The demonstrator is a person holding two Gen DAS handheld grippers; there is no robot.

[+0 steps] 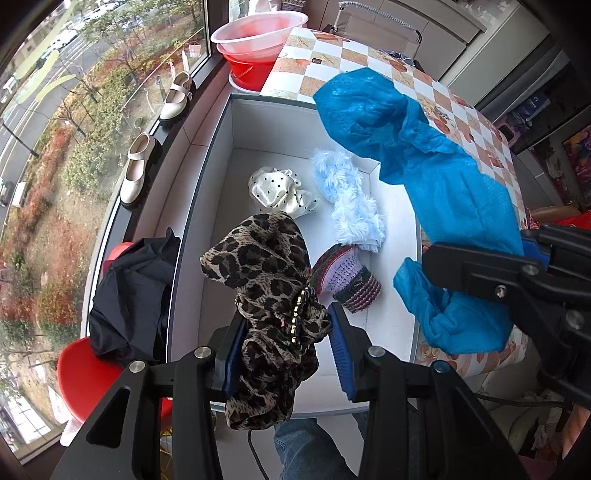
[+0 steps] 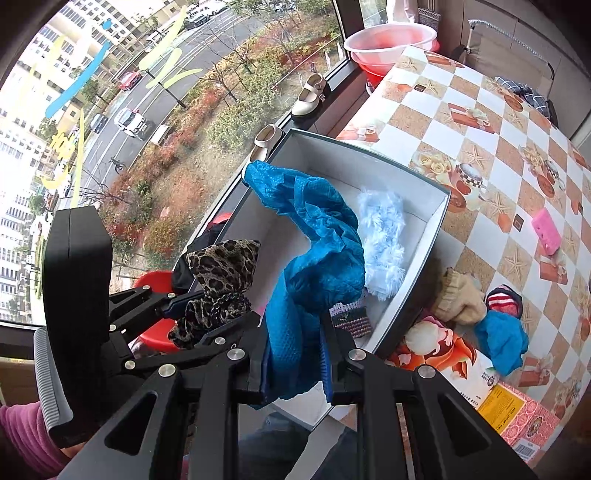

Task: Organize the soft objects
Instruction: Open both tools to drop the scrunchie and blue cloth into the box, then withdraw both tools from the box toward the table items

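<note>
My left gripper [image 1: 286, 350] is shut on a leopard-print cloth [image 1: 266, 280] with a black hair clip, held above the near end of a white box [image 1: 229, 155]. My right gripper [image 2: 295, 362] is shut on a blue cloth [image 2: 314, 251] that hangs over the box; it also shows in the left wrist view [image 1: 443, 177]. In the box lie a fluffy light-blue piece [image 1: 351, 199], a cream polka-dot scrunchie [image 1: 277, 188] and a knitted striped piece [image 1: 347, 277]. On the table lie a beige sock [image 2: 461, 299], a striped sock [image 2: 504, 301] and a small blue cloth [image 2: 502, 339].
The box [image 2: 436, 236] stands beside a table with a checkered cloth [image 2: 480, 122]. Pink and red basins [image 1: 258, 33] stand at the far end. Two cream shoes [image 1: 136, 170] sit on the window ledge. A red stool with a black garment [image 1: 129, 295] is at the left. A pink item [image 2: 546, 229] lies on the table.
</note>
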